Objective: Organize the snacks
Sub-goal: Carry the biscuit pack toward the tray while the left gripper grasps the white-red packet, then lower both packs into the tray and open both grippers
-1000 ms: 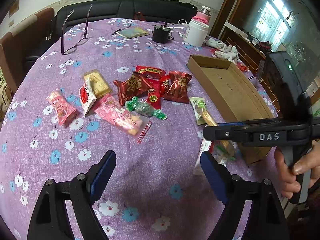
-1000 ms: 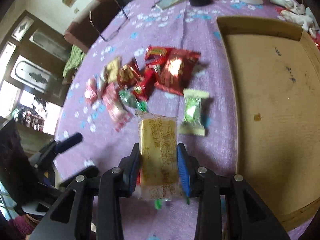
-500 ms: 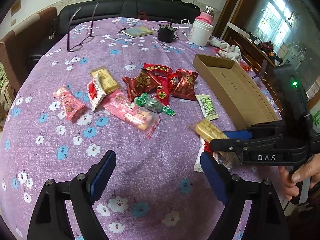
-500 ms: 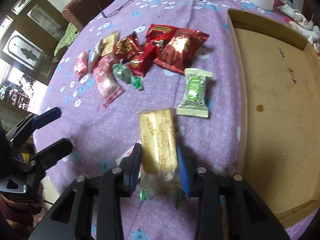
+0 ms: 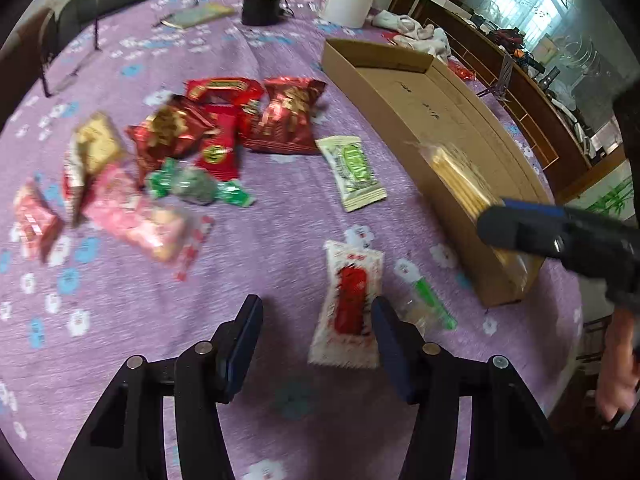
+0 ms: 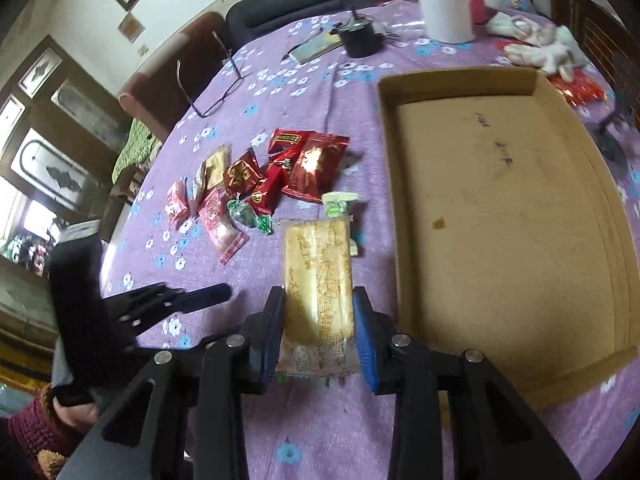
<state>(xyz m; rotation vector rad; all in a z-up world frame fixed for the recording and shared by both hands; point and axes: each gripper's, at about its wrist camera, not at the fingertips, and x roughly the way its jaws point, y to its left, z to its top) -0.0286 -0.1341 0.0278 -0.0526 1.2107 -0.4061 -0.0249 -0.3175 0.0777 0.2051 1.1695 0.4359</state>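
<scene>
Right claw (image 6: 318, 330) grips the yellow wafer pack (image 6: 318, 276); best carried well over the cardboard box (image 6: 592, 184) rim before release; left claw (image 5: 316, 344), closing, straddles the white-red sachet (image 5: 348, 308) without pressing it.

A purple cloth with white and blue flowers (image 5: 280, 236) covers the worktop. The shallow cardboard tray (image 6: 500, 216) is plain tan with dark scribbles. A clear-wrapped golden-yellow biscuit packet (image 6: 318, 280) shows fine dotted print. The white sachet with a red centre (image 5: 348, 304) lies beside a pale green wrapper (image 5: 354, 168).
</scene>
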